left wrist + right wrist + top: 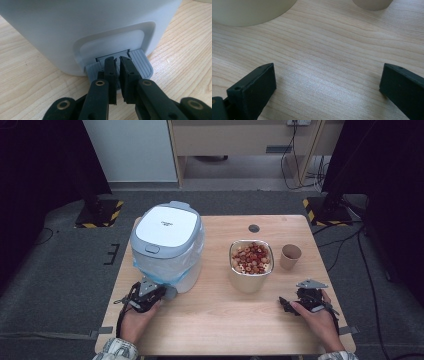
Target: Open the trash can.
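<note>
Pedal bin (pixel 167 245), white with a grey-blue lid, on the left half of the wooden table (pixel 215 320); lid down, clear liner bunched under the rim. Grey ribbed foot pedal (pixel 140 63) at the bin's base, facing the near edge.

Left gripper (pixel 161 294) low at the bin's base, jaws nearly together with a thin gap, nothing between them. In the left gripper view (pixel 118 61), both jaw tips lying over the pedal's middle; actual contact hard to judge.

Right gripper (pixel 286 304) low over bare wood at the table's near right, jaws spread wide, holding nothing (pixel 327 82).

Metal bowl (pixel 251 262) of red and tan pieces right of the bin, well apart from it. Brown paper cup (pixel 290 256) just beside the bowl on its right. Both beyond the right gripper; their bases at the top edge of the right gripper view.
</note>
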Available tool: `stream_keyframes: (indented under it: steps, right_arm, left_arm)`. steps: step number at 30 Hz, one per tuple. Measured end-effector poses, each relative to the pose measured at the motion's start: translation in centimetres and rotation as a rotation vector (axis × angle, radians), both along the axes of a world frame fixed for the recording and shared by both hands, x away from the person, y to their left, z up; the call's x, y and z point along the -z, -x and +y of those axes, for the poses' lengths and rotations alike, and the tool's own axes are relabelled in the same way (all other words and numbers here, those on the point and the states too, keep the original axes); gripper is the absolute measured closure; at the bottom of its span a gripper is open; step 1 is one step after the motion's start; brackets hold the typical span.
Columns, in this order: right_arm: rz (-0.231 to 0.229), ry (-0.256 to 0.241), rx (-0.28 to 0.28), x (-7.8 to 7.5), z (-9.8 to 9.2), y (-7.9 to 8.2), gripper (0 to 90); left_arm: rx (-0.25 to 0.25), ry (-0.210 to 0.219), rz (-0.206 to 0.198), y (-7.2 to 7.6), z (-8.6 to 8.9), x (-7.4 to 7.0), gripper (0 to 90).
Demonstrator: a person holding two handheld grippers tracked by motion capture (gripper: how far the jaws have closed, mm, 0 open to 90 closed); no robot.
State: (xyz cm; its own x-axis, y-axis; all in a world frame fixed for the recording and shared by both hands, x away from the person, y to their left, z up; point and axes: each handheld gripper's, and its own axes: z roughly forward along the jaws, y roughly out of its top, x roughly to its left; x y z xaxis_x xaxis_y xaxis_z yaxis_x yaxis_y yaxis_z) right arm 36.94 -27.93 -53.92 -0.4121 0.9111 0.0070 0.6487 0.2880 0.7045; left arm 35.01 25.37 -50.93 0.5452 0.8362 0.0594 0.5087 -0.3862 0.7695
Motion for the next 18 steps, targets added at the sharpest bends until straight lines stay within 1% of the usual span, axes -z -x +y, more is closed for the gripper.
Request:
stream_keyframes:
  steps: [7,10,13,18]
  right_arm:
    - [-0.001,0.001,-0.001,0.0,-0.01,0.01,0.9]
    - [-0.001,0.002,-0.002,0.0,-0.02,0.01,0.9]
    - [-0.001,0.002,-0.001,0.0,-0.01,0.01,0.9]
    - [-0.001,0.002,-0.001,0.0,-0.01,0.01,0.9]
  left_arm:
    - [-0.001,-0.001,0.007,-0.06,-0.03,0.02,83.7]
    - [-0.003,0.003,0.018,-0.15,-0.02,0.03,84.0]
    - [-0.003,-0.015,0.016,-0.22,-0.32,0.04,85.7]
    - [-0.006,-0.014,0.021,-0.28,-0.32,0.12,85.7]
